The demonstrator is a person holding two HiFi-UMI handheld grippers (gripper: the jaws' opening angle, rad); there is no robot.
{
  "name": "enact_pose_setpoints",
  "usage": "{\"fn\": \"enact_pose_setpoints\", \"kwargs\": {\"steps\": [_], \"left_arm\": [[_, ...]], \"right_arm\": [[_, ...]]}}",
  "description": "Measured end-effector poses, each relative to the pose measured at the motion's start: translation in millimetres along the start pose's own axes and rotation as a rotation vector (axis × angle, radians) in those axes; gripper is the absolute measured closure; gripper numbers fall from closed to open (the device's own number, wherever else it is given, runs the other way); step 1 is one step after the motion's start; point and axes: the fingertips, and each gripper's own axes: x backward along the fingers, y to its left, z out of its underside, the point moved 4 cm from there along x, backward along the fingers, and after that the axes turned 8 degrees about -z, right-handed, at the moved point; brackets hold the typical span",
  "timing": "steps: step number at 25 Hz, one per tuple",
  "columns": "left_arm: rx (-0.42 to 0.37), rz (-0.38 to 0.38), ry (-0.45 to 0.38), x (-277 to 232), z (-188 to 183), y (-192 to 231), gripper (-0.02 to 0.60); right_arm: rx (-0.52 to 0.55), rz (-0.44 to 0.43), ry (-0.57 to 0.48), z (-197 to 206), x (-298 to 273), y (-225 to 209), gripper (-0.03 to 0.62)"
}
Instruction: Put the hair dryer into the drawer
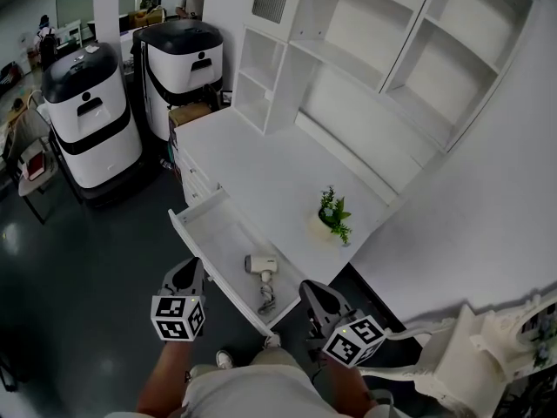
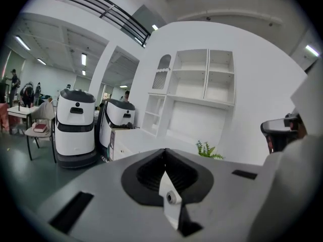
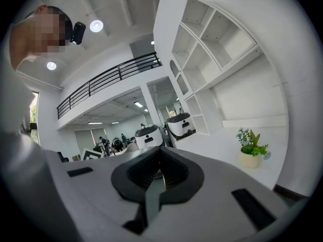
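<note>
The white hair dryer (image 1: 262,266) lies inside the open white drawer (image 1: 209,225), near its front end, with its cord (image 1: 266,301) coiled beside it. My left gripper (image 1: 187,274) hangs just left of the drawer's front edge, jaws shut with nothing between them. My right gripper (image 1: 315,296) is held at the drawer's right front corner, also shut and empty. In the left gripper view the left gripper (image 2: 164,155) points level toward the desk and shelves. The right gripper (image 3: 160,155), in its own view, faces along the desk. Neither touches the dryer.
A small potted plant (image 1: 333,216) stands on the white desk top (image 1: 252,168), under white wall shelves (image 1: 348,42). Two white-and-black machines (image 1: 87,116) (image 1: 187,64) stand on the dark floor to the left. A white chair (image 1: 470,355) is at lower right.
</note>
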Motion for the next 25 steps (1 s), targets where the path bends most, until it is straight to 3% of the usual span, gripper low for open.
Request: {"fn": "enact_pose_setpoints", "kwargs": {"steps": [8, 15, 20, 25], "left_arm": [[-0.022, -0.009, -0.162, 37, -48, 9, 0.566], [-0.027, -0.035, -0.238, 73, -69, 12, 0.566], [0.030, -0.039, -0.275, 95, -90, 12, 0.566], [0.018, -0.061, -0.324, 113, -102, 18, 0.566]], "right_arm": [[0.049, 0.040, -0.061, -24, 15, -12, 0.585], [0.061, 0.071, -0.091, -33, 29, -17, 0.585], [0.065, 0.089, -0.106, -36, 35, -19, 0.585], [0.070, 0.099, -0.111, -37, 41, -17, 0.585]]}}
